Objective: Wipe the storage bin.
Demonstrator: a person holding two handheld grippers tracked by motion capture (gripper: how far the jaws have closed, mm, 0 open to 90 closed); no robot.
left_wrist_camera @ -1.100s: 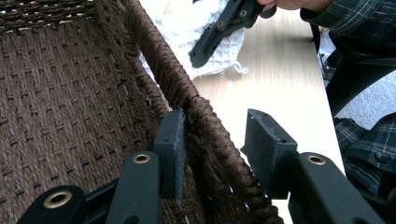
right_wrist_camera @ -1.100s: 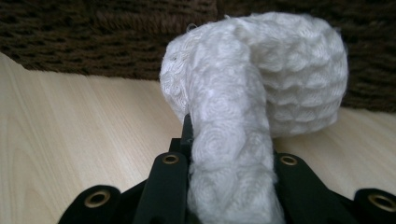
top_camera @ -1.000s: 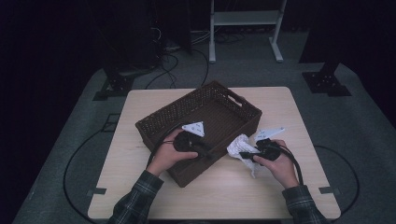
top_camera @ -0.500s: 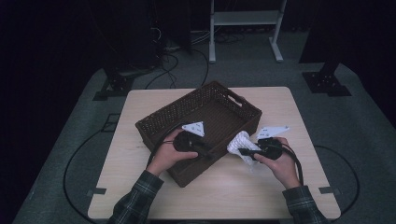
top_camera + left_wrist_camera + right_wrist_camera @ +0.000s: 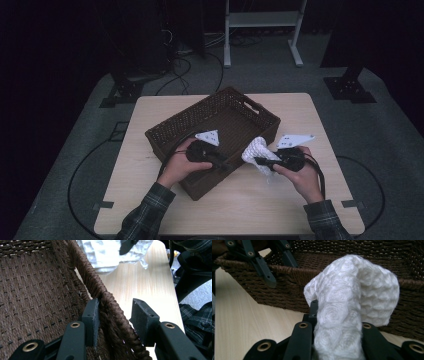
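High view: a brown woven basket (image 5: pixel 215 137) sits askew in the middle of the table (image 5: pixel 150 200), with bare wood open along the near edge and at both sides. The left hand-held gripper (image 5: pixel 224 163) reaches level over the basket's near right wall, forearm coming in from the bottom. The right hand-held gripper (image 5: pixel 261 162) points left, just outside that wall, with a white knitted cloth (image 5: pixel 255 150) bunched at its tip, raised off the table.

Left gripper view: the jaws straddle the basket's woven rim (image 5: pixel 110 307); the inner pad lies against it, the outer one stands apart. The cloth (image 5: pixel 107 252) hangs beyond, above open table.

Right gripper view: the jaws are clamped on the cloth (image 5: pixel 352 305), which folds up and over between them. The basket wall (image 5: pixel 287 290) runs just behind. No writing is legible.
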